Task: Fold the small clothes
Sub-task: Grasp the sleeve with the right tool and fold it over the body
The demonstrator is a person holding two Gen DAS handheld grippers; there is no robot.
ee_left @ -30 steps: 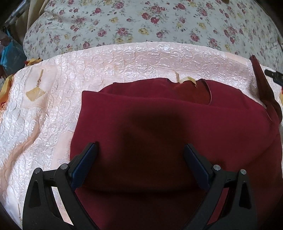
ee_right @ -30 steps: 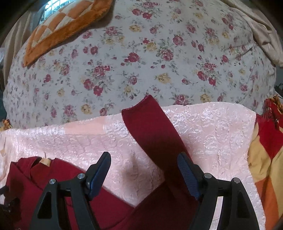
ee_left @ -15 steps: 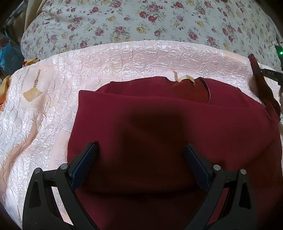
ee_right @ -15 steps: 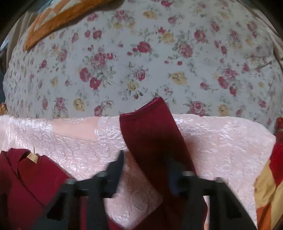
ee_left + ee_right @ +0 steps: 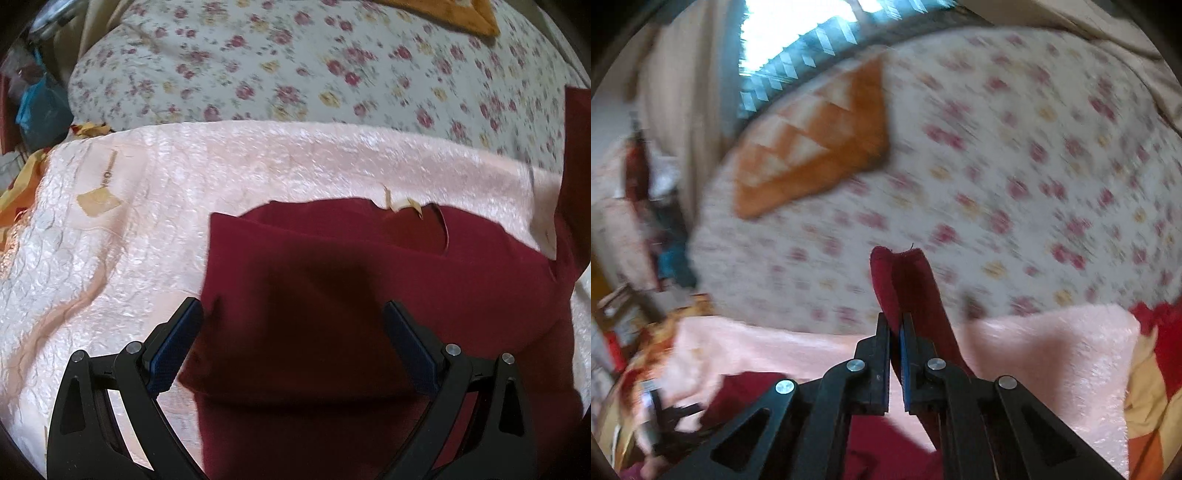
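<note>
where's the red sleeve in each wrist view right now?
Left wrist: the sleeve stands lifted at the far right edge, rising off the red top.
Right wrist: the sleeve is at centre, pinched in the right gripper.
Shared landmark: the flowered cover behind it.

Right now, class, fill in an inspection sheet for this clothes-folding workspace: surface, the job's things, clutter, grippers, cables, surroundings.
Surface: pink textured cloth spread over a floral quilt.
Job's things: maroon top lying on the pink cloth, partly folded; its sleeve lifted off the cloth.
Clutter: orange checked cushion on the quilt.
Grippers: left hand-held gripper open above the top; right hand-held gripper shut on the sleeve.
Cables: nothing seen.
Surroundings: bright window; blurred items at the left edge, unidentifiable.
</note>
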